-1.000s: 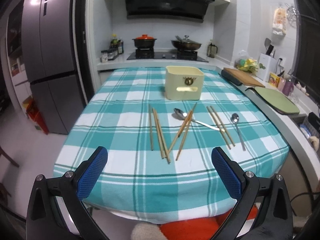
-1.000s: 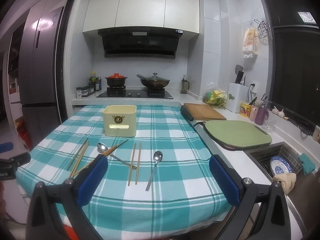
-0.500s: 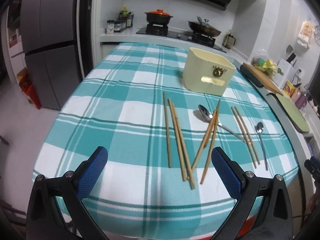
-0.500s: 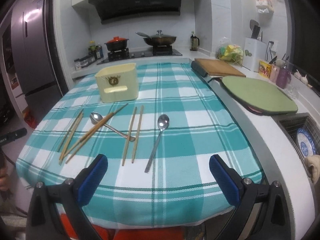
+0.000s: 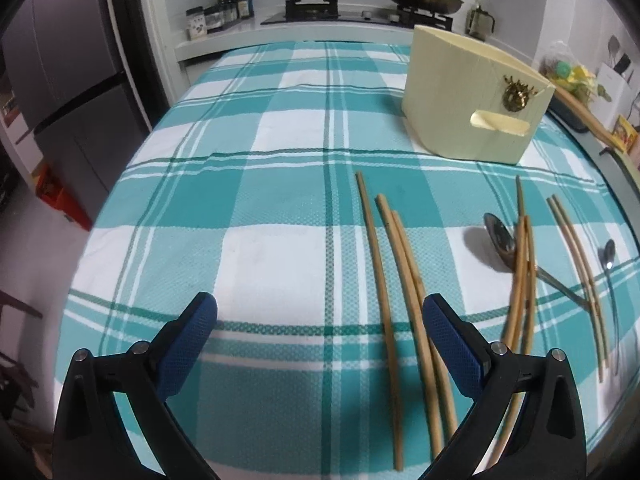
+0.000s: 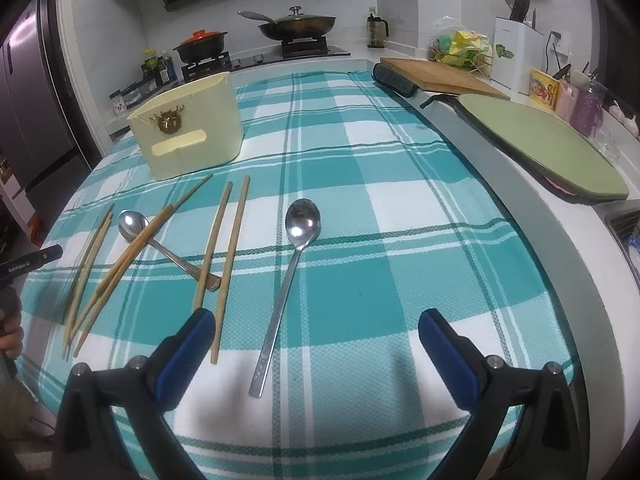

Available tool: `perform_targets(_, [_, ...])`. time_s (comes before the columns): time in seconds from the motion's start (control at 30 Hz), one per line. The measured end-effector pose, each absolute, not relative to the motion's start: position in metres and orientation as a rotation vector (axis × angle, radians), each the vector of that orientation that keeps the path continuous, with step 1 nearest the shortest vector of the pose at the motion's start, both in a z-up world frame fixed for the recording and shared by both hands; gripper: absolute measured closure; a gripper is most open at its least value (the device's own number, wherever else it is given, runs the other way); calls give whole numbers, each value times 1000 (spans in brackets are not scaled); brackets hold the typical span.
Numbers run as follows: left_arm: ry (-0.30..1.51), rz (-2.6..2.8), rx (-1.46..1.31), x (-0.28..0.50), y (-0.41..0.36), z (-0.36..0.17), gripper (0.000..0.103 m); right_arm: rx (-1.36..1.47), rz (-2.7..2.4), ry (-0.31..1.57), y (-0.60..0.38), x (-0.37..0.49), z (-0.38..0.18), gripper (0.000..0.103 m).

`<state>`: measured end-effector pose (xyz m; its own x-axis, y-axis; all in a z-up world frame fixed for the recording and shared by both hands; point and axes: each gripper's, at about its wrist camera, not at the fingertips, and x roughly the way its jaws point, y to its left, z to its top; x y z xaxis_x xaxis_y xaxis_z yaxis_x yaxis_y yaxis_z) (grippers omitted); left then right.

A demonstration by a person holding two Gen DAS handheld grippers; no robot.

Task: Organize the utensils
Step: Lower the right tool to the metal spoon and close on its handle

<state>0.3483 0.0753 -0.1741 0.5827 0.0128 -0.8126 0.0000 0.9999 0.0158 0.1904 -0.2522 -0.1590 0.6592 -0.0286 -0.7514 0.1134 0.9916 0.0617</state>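
text: "GenRobot.AI" | on: left hand-held gripper (image 6: 30, 266) | rest: unreadable

The left gripper (image 5: 320, 332) has two black plastic arms, each tipped with a blue, finely textured pad on its fingers (image 5: 188, 344). A round silver screw head sits on each arm behind the pad, a second farther out. The right gripper (image 6: 316, 344) is built the same: black frame, blue dimpled fingers (image 6: 444, 356), silver screws. In the right wrist view, white lettering marks a black part of the left tool, with bare skin below it.
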Motion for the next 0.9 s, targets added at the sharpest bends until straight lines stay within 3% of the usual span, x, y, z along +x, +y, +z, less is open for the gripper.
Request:
perform_targets(0.43, [1022,12,44,399,81,-206,0,147,-104,915,-260,243,-189,0])
perform_targets(0.7, [1072,-29,32,420,82,-206,1,87,-152,933,-252,289,-216,11])
perform_targets(0.8, [1078,-45,22,427,77,-202,16,57,-170,923,-245,303,-218,17])
perform_targets(0.87, [1074,-68,33,429,70,-199,36,37,-174,911,-239,308,-218,20])
perform_targets(0.9, [1070,-76,40,431,66,-198,43,34,-175,903,-238,311,-217,29])
